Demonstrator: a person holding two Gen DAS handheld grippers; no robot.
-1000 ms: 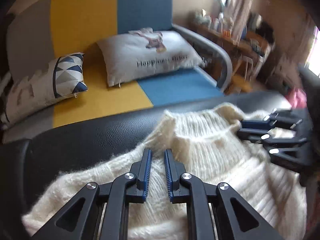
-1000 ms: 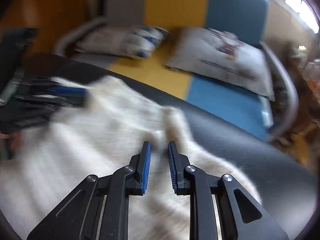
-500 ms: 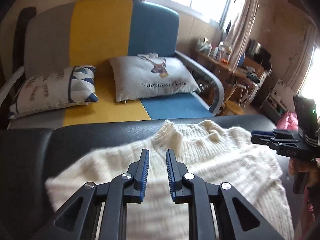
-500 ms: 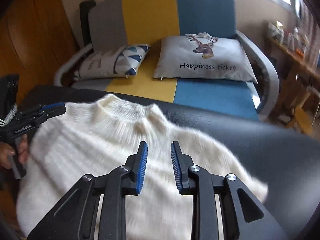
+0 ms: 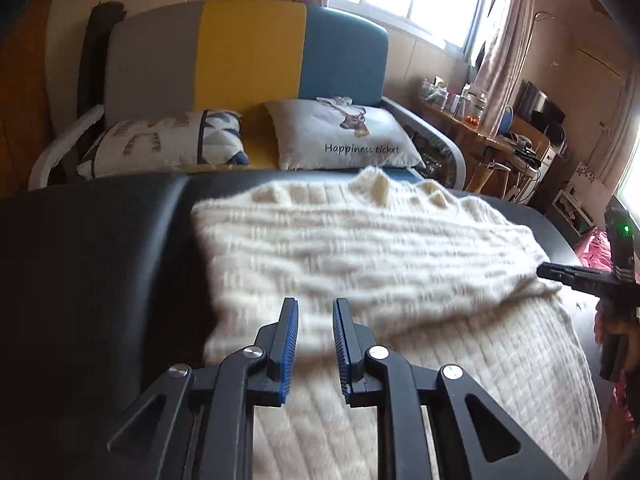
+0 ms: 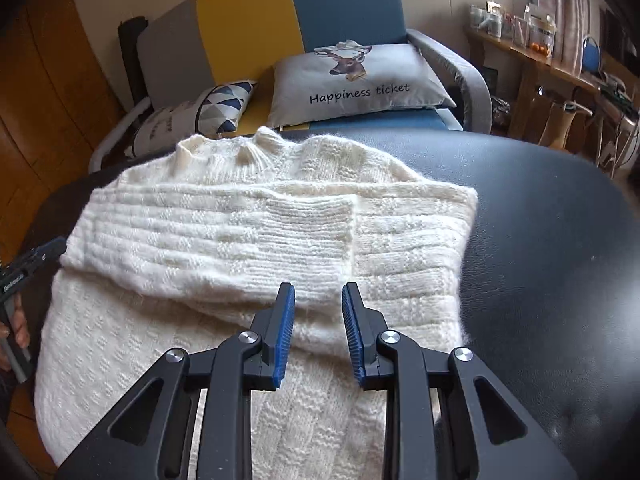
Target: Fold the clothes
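Sweater [image 6: 256, 248] in cream knit lies flat on the black padded table [image 6: 560, 240], collar toward the sofa [image 6: 340, 4], both sleeves folded across its chest. Your right gripper [image 6: 318, 320] hovers over the lower edge of the folded sleeves, jaws a narrow gap apart with nothing pinched between the blue pads [image 6: 285, 328]. Your left gripper [image 5: 315, 336] hangs above the sweater's left side, its jaws opening and empty, the knit beneath them blurred. In the left view your right gripper shows at the far right edge, held off the sweater's side; in the right view your left gripper pokes in at the left edge, a hand [image 6: 14, 320] on its handle. Behind the table, two pillows rest on the sofa: a deer pillow [image 6: 360, 80] and a triangle-patterned pillow [image 6: 192, 116] beside it.
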